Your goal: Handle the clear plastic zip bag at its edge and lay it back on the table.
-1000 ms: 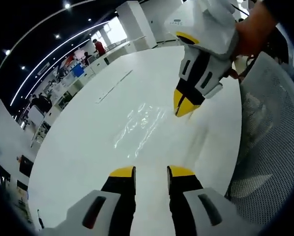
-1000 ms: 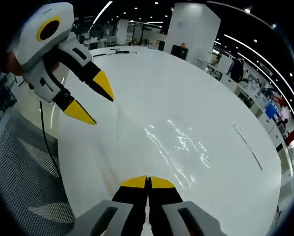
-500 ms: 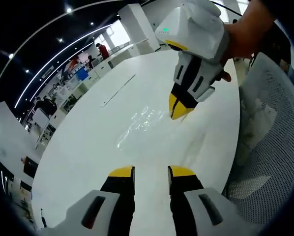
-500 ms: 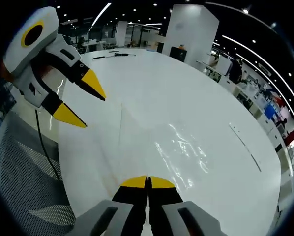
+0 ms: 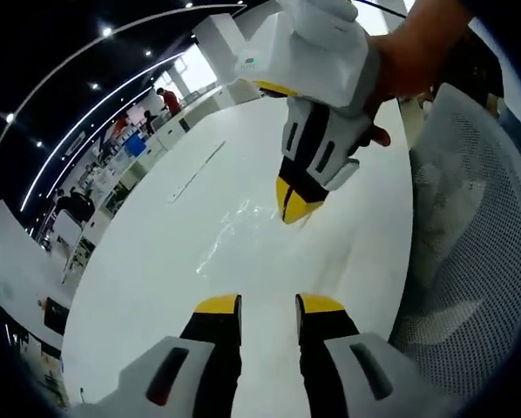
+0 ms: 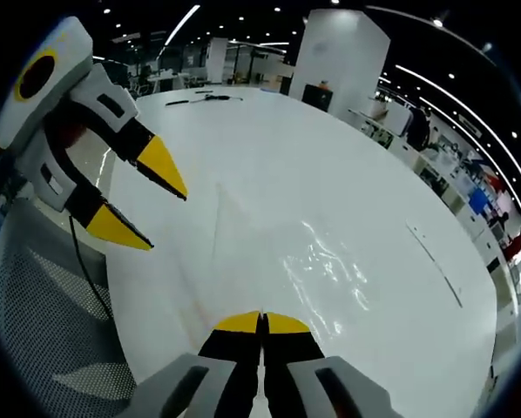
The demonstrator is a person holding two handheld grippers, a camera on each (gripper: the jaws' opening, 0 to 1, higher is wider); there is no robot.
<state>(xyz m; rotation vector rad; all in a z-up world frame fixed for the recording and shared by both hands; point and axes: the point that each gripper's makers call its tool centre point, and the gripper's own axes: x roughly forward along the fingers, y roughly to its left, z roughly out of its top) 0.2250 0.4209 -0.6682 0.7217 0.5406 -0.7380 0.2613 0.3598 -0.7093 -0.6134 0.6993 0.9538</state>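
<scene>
Compared with the frame of a second earlier, the right gripper had come lower and nearer the centre of the left gripper view, its yellow tips pressed together over the near edge of the clear plastic zip bag; whether the tips pinched the film could not be determined. In the right gripper view the left gripper sat further toward 9 o'clock than before, its jaws spread with a clear gap and nothing between them. Working outward from the nearest point: the left gripper's own jaws at 6 o'clock in the left gripper view stood apart and empty, while the right gripper's own jaws at 6 o'clock in its view were closed tip to tip. Just beyond them the bag lay flat on the white table, showing as glossy wrinkles at about 2 o'clock from the closed tips. A grey mesh chair back stood against the table's edge at 3 o'clock in the left gripper view, beside the working area, and a hand held the right gripper from 1 o'clock. Farther off, a thin strip lay on the table and a white pillar rose at 12 o'clock. Count: two grippers, one bag, one chair.
</scene>
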